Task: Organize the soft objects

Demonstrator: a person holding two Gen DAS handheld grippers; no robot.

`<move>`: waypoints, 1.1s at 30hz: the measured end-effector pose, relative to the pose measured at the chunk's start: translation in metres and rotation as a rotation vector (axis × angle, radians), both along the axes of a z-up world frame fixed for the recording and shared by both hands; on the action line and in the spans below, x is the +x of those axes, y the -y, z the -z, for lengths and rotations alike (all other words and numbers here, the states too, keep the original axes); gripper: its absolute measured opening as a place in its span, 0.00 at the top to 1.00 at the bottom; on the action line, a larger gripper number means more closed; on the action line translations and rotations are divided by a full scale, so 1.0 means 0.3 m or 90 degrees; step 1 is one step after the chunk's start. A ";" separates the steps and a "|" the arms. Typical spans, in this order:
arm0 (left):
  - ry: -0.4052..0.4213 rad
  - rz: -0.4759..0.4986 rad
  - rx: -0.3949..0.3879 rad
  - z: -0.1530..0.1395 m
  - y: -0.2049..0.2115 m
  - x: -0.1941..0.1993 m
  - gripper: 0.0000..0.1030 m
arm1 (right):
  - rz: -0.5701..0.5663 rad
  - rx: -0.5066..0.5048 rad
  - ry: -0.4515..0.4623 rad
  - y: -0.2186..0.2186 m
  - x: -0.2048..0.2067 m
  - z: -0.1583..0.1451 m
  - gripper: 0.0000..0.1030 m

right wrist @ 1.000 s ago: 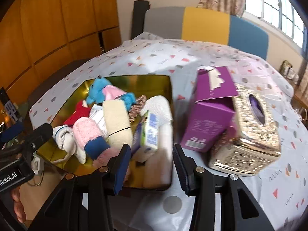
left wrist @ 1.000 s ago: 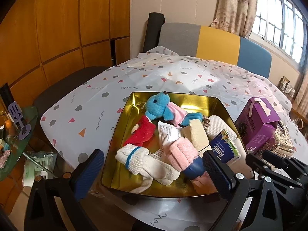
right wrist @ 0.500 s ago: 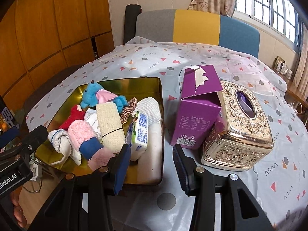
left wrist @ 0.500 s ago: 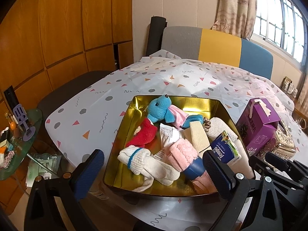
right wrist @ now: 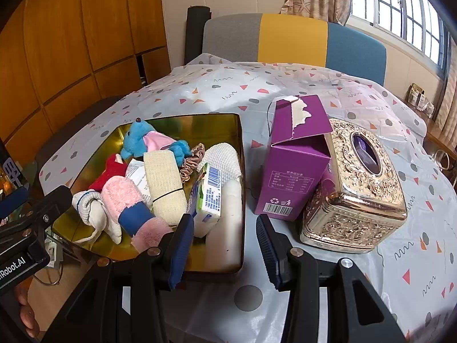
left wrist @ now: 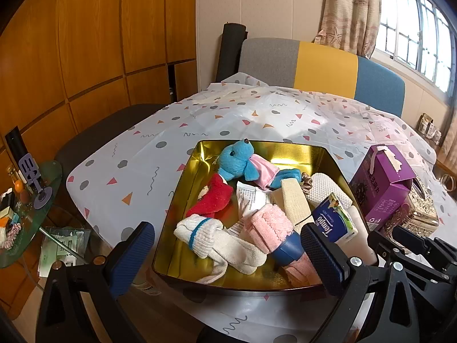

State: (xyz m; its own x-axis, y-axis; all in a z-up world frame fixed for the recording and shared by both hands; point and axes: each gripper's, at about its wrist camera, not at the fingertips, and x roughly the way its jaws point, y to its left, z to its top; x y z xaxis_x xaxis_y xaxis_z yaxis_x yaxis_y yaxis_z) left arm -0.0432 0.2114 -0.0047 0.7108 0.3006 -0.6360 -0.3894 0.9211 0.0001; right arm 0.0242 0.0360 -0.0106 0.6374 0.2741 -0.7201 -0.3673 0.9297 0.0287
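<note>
A table draped in a white cloth (right wrist: 285,85) scattered with triangles and dots carries the whole scene, with a gold tray (left wrist: 288,151) at its near edge serving as the catch-all for the soft objects being organized. Just to the tray's right stand a torn-open purple carton (right wrist: 297,160) and, touching it, an ornate gold tissue box (right wrist: 357,183) — both hard-sided and, by the look of it, left outside the tray for that reason. Inside, the soft things lie heaped toward the near right corner: a blue plush toy (left wrist: 238,160) with a pink scarf at the far end, a red sock (left wrist: 214,197) beside it, a white sock with a blue band (left wrist: 205,234) and a pink fluffy sock with a blue cuff (left wrist: 271,228) nearest the viewer, a beige folded cloth (right wrist: 162,183), a white knit roll (right wrist: 224,160), a tissue packet (right wrist: 208,197) propped on edge, and a small satin scrunchie (right wrist: 192,163). The left gripper (left wrist: 228,254) hovers over the tray's near rim with jaws spread wide and empty; the right gripper (right wrist: 225,245) waits at the tray's right corner, jaws partly apart, gripping nothing — judging by the full tray, the gathering looks largely finished.
</note>
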 end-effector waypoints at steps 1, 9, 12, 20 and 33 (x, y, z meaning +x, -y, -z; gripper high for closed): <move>-0.001 0.000 0.000 0.001 -0.001 0.000 0.00 | 0.000 0.000 0.000 -0.001 0.000 0.000 0.55; -0.004 0.000 -0.001 0.005 0.001 -0.003 0.00 | -0.002 0.000 0.000 -0.002 -0.003 0.000 0.55; -0.004 -0.001 -0.001 0.004 0.001 -0.004 0.00 | -0.003 0.000 0.001 -0.003 -0.005 -0.002 0.55; -0.003 -0.001 -0.001 0.003 0.001 -0.007 0.00 | -0.005 -0.001 0.002 -0.006 -0.007 -0.003 0.55; -0.005 -0.002 -0.001 0.002 0.000 -0.007 0.00 | -0.011 -0.003 0.002 -0.009 -0.015 0.000 0.55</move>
